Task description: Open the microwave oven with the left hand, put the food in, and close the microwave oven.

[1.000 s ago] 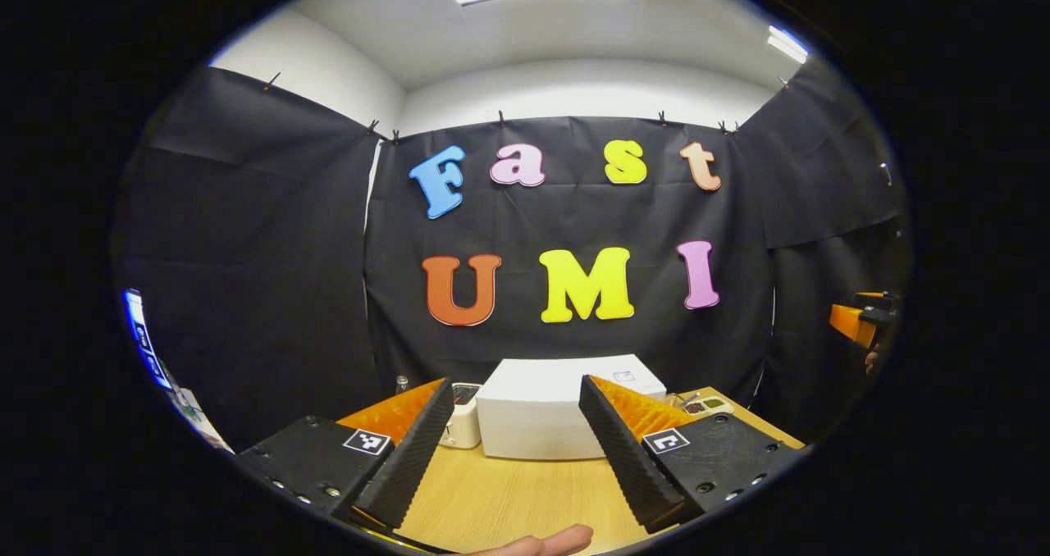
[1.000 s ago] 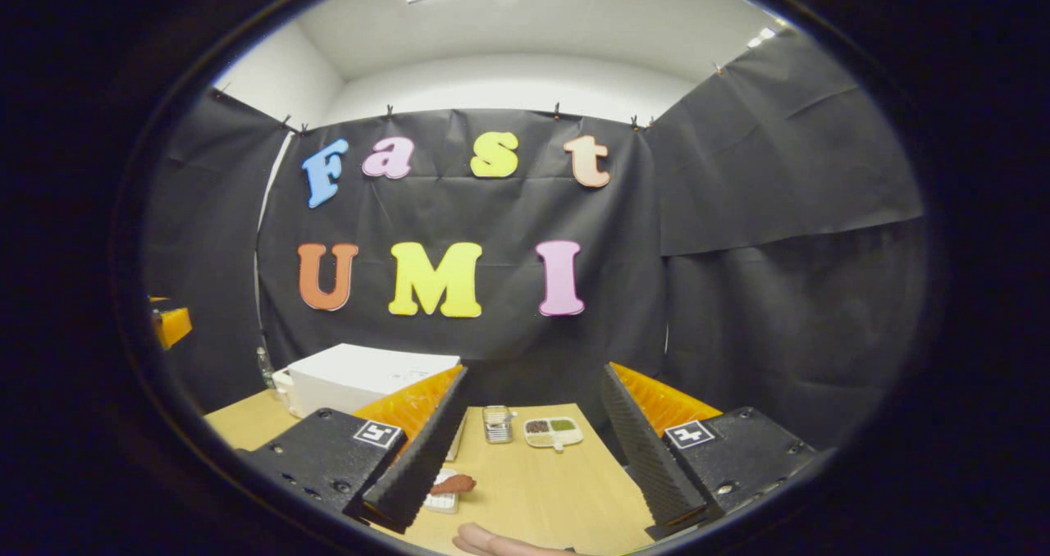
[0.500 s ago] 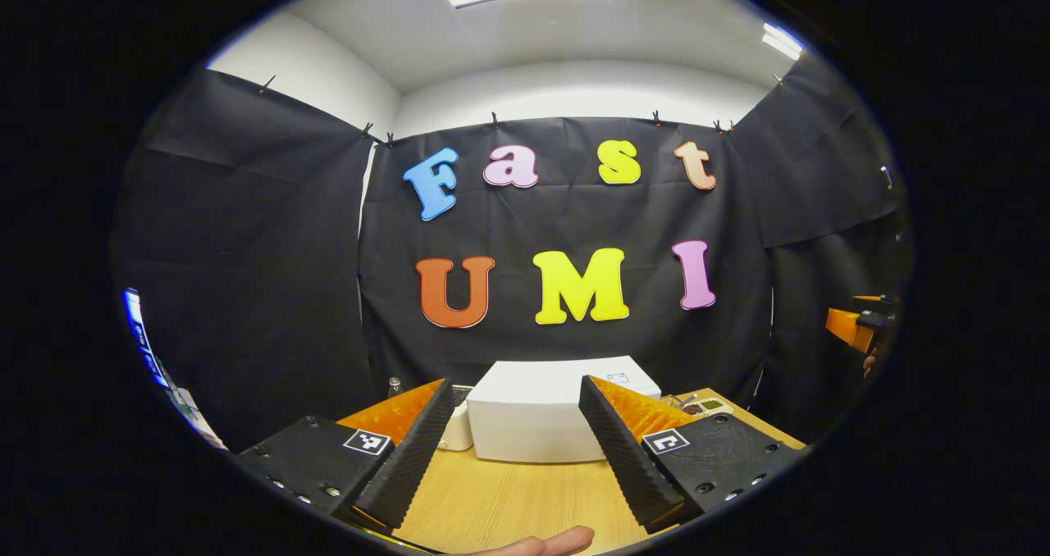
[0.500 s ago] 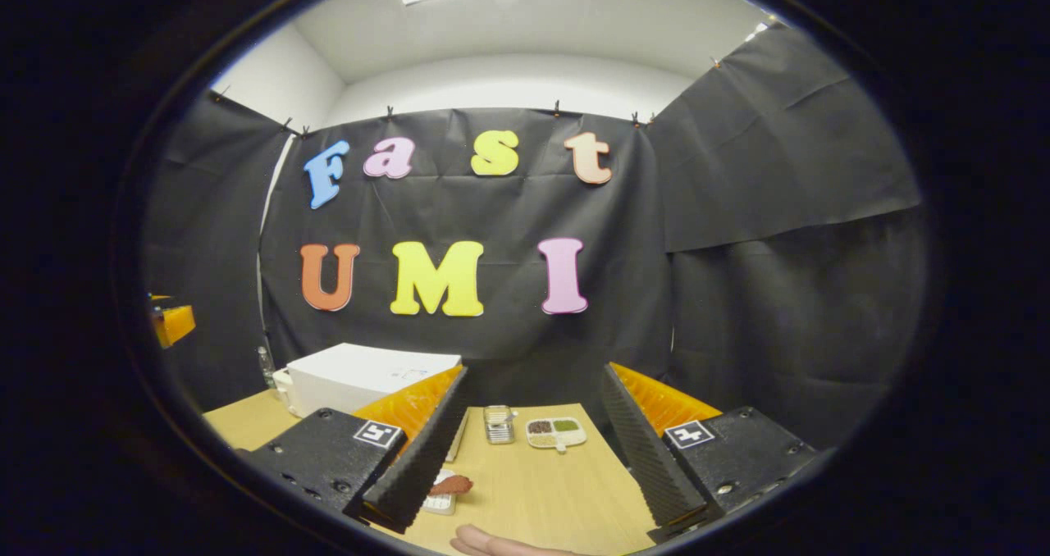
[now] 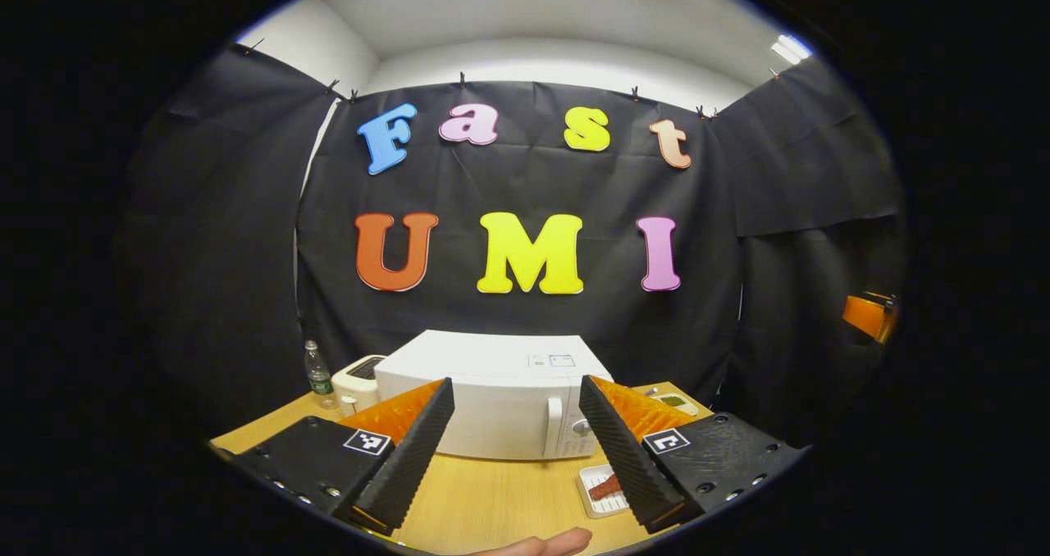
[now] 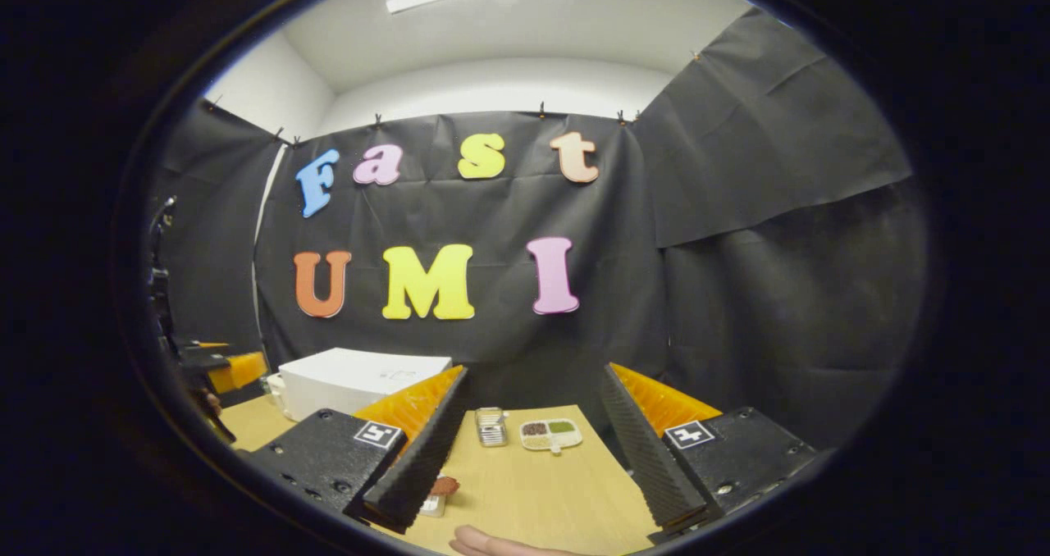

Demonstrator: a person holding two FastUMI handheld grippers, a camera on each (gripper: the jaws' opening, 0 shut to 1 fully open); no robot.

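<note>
While its door is shut, the white microwave oven [image 5: 492, 404] stands toward the back of the wooden table [image 5: 492, 499], straight ahead in the left gripper view, with its pale vertical handle [image 5: 554, 426] and a round knob at the right of its front. Forward of its right corner lies a small white tray [image 5: 592, 484] with a reddish-brown piece of food [image 5: 605, 485] on it, partly hidden behind one finger. The left gripper [image 5: 515, 448] hangs above the table well short of the oven, its fingers spread wide, holding nothing and touching nothing. A white toaster [image 5: 354, 378] and a clear bottle [image 5: 318, 374] stand to the left of the oven. In the right gripper view the oven [image 6: 353, 382] sits at the left, and the food [image 6: 445, 485] on its tray peeks out beside one finger. The right gripper [image 6: 535, 449] also gapes wide and empty above the table [image 6: 533, 490], with a small metal container [image 6: 491, 426] and a divided dish [image 6: 550, 434] of dark and green contents far beyond it.
</note>
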